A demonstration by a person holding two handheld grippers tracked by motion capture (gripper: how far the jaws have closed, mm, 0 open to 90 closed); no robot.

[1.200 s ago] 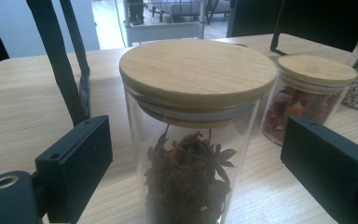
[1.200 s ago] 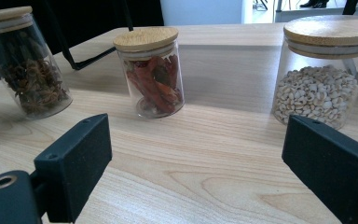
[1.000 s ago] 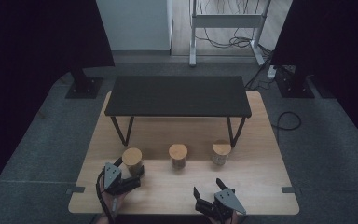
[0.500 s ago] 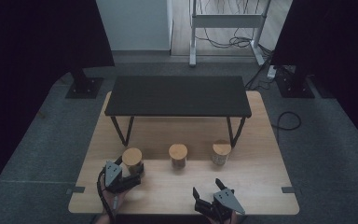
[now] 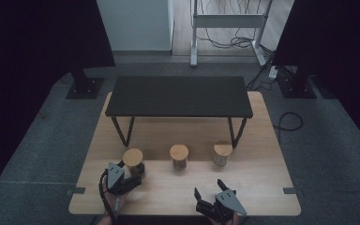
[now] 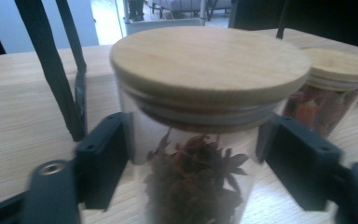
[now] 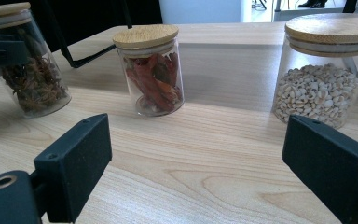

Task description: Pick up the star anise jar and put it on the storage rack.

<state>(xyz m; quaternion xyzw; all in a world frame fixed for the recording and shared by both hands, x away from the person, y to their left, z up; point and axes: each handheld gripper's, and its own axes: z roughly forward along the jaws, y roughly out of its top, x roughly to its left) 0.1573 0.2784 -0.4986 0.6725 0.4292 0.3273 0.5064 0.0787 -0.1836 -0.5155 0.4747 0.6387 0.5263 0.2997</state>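
**Left grip closing on the anise jar**

On the table (image 5: 262, 178), under the black shelf (image 5: 178, 96), the left gripper (image 5: 127, 174) is pinching the anise jar (image 6: 200, 154), jaws having just been closing. Right gripper (image 5: 211, 192) is waiting, jaws spread. Next, probably lifting without tilting.

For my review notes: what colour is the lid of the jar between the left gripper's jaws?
Light tan bamboo wood, on the star anise jar; its lid shows best in the left gripper view.
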